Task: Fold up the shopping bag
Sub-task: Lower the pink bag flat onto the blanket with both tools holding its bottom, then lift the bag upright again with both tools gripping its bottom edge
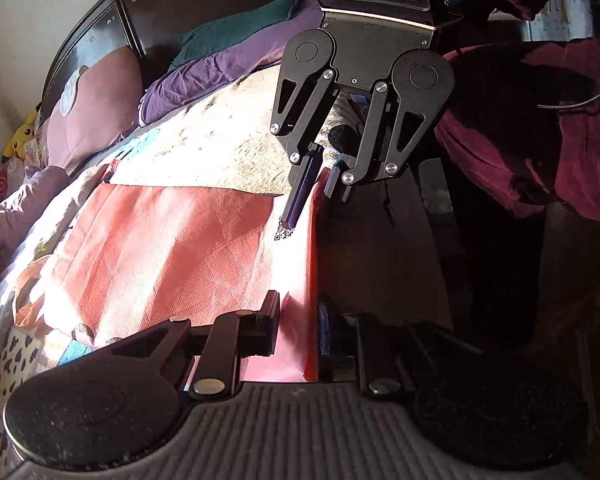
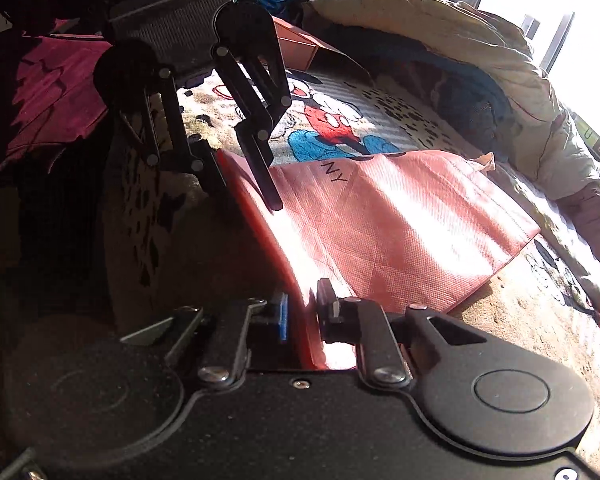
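A salmon-red woven shopping bag (image 1: 172, 248) lies flat on a cartoon-print bedspread (image 1: 220, 148), with its near edge lifted. At the bottom of the left wrist view my left gripper (image 1: 298, 328) is shut on that raised edge. Further along the same edge my right gripper (image 1: 310, 208) also pinches it. In the right wrist view the bag (image 2: 400, 232) spreads away to the right with black lettering near its far side. My right gripper (image 2: 304, 312) is shut on the edge here, and the left gripper (image 2: 249, 198) holds the edge further back.
Purple and teal pillows (image 1: 204, 64) rest against a dark headboard (image 1: 100, 28), with a yellow plush toy (image 1: 20, 136) beside them. A heaped duvet (image 2: 480, 52) fills the far side below a bright window (image 2: 580, 20). A person's maroon sleeve (image 1: 540, 140) is at the right.
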Motion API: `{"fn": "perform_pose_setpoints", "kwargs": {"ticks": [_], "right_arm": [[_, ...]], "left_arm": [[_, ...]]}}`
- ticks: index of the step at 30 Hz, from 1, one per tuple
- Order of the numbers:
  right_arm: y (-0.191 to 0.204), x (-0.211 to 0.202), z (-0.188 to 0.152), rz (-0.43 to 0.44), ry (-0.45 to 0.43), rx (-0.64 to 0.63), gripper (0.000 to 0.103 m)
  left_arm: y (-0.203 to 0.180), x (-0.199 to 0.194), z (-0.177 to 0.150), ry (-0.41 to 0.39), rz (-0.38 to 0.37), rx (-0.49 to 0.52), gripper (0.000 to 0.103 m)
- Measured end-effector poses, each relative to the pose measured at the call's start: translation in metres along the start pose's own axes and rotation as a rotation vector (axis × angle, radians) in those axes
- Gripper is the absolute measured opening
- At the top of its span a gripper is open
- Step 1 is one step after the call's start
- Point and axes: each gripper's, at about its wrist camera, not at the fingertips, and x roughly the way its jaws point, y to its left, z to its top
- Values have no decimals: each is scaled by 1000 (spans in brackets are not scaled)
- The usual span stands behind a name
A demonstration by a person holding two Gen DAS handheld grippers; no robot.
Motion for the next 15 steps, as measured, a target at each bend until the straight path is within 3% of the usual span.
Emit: {"fn": "perform_pose_setpoints", "kwargs": {"ticks": [4,10,15], "right_arm": [[-16,0,2,80,-3,78,15],[-59,15,-13,291,17,311,19],[-89,24,-20,407,27,408,20]], "left_arm": [[25,0,-12,-48,-70,-246,18],[51,1,-31,-93,-168,-488,18],[90,11,-52,-115,-354,-730,18]]}}
